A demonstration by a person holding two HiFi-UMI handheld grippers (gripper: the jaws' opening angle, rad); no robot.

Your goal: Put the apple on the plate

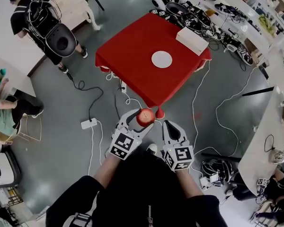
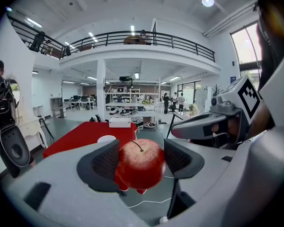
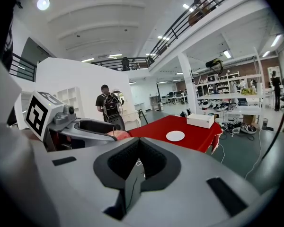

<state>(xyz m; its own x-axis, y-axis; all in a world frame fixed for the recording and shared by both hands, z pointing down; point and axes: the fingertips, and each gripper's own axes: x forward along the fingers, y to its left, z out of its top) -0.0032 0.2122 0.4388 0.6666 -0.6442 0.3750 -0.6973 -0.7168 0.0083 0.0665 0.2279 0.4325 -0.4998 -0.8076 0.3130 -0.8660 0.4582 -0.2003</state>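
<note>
A red apple [image 1: 145, 117] [image 2: 141, 161] sits between the pads of my left gripper [image 1: 143, 117] [image 2: 140, 157], which is shut on it, stem up, over the grey floor. Ahead stands the red-clothed table [image 1: 132, 56] [image 2: 80, 135] with a white plate [image 1: 161, 59] [image 2: 106, 139] [image 3: 175, 136] near its middle. My right gripper [image 1: 169, 125] [image 3: 138, 162] is beside the left one, just to its right, its pads closed together with nothing between them. In the right gripper view the apple [image 3: 118, 135] peeks out of the left gripper's jaws.
A white box [image 1: 191, 40] [image 3: 200, 120] lies at the table's far right corner. Cables and a power strip [image 1: 89, 123] trail across the floor before the table. A person with a backpack [image 1: 42, 18] stands far left. Cluttered benches [image 1: 236, 27] line the right side.
</note>
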